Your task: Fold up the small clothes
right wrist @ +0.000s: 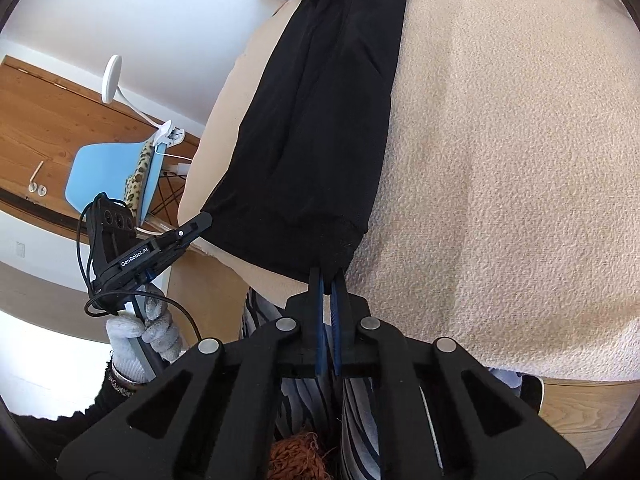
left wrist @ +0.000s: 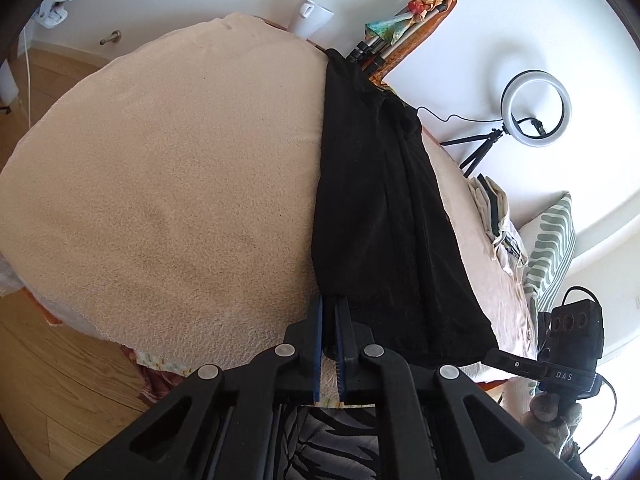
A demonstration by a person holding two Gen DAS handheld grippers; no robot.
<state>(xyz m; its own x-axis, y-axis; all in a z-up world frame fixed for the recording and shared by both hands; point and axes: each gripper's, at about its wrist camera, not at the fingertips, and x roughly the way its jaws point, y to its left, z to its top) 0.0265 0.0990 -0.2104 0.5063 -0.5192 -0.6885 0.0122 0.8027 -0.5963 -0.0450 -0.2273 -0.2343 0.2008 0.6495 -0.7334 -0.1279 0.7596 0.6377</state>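
Note:
A long black garment (left wrist: 380,200) lies stretched out flat on the beige towel-covered table (left wrist: 160,180), running away from me. My left gripper (left wrist: 329,300) is shut on the near hem at the garment's left corner. At the other near corner sits my right gripper (left wrist: 490,354). In the right wrist view the black garment (right wrist: 320,120) lies along the left side of the beige cover (right wrist: 500,160), and my right gripper (right wrist: 328,274) is shut on its near hem. There my left gripper (right wrist: 204,218), held by a gloved hand (right wrist: 136,340), pinches the far-left corner.
A white mug (left wrist: 310,16) and folded tripods (left wrist: 380,48) stand at the table's far end. A ring light (left wrist: 536,108), a pile of folded clothes (left wrist: 496,216) and a striped cushion (left wrist: 552,240) lie to the right. A blue chair (right wrist: 108,176) stands on the wooden floor.

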